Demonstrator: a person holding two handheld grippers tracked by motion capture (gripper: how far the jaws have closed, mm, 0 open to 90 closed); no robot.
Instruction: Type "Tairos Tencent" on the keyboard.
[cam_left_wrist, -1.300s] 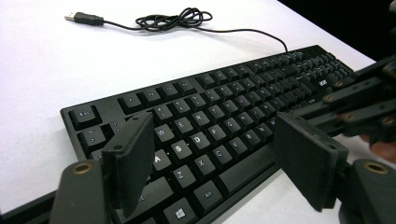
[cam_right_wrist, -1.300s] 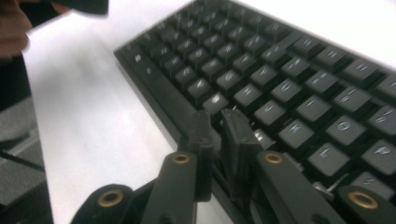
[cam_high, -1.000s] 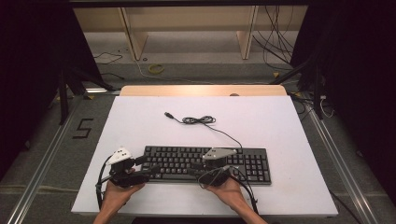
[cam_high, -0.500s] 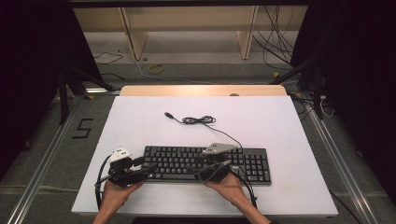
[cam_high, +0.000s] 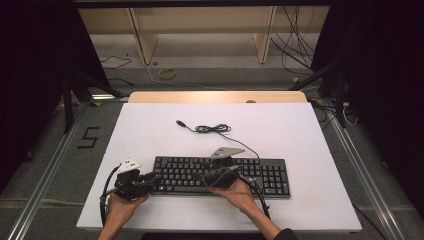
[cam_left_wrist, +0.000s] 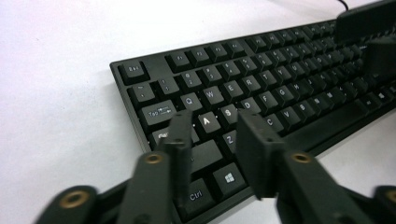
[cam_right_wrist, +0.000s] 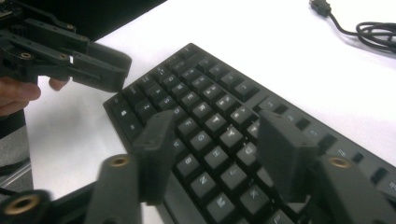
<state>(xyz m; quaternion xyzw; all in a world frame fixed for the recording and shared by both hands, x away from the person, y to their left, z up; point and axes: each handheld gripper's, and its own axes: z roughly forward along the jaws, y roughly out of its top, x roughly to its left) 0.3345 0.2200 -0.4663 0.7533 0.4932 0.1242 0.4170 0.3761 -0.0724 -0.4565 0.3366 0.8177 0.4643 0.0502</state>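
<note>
A black keyboard (cam_high: 260, 177) lies along the near side of the white table (cam_high: 300, 130); its cable (cam_high: 212, 129) runs to a small coil and a loose plug (cam_high: 179, 122) farther back. My left gripper (cam_high: 152, 180) hovers at the keyboard's left end. In the left gripper view (cam_left_wrist: 215, 121) its jaws stand a short way apart above the A and S keys; they have just been closing, with nothing gripped between them. My right gripper (cam_high: 205, 176) points left over the middle keys. Its jaws (cam_right_wrist: 219, 126) stand wider apart, have just been closing a little, and hold nothing.
Wooden edging (cam_high: 215, 96) borders the table's far side. Beyond it are a floor with loose cables and a yellow ring (cam_high: 167, 73), and wooden shelf legs. Metal rails run along both sides. A "5" mark (cam_high: 89, 137) is on the floor at left.
The right gripper has shifted left and slightly away over the keyboard's middle. The left gripper has kept its place at the keyboard's left end.
</note>
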